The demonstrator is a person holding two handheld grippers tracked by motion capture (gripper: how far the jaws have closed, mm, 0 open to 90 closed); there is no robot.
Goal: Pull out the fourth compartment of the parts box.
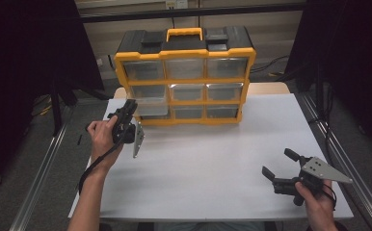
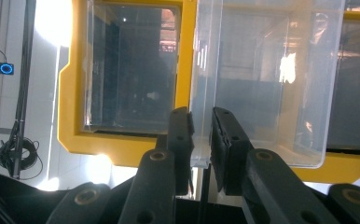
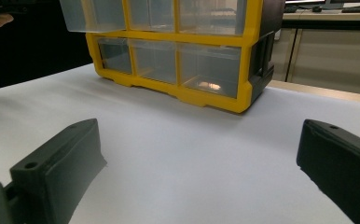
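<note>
The left hand-held gripper (image 1: 127, 109) is clamped on the front wall of a clear plastic drawer (image 1: 148, 98); in the left gripper view its two black pads pinch that clear wall (image 2: 201, 121) between them. The drawer sits at the left of the middle row of a yellow and black organiser (image 1: 185, 72), pulled partway out toward the near side. The organiser stands at the far edge of the white tabletop (image 1: 213, 163). The right hand-held gripper (image 1: 280, 163) rests low at the near right corner, well apart from the organiser, jaws spread wide and holding nothing.
</note>
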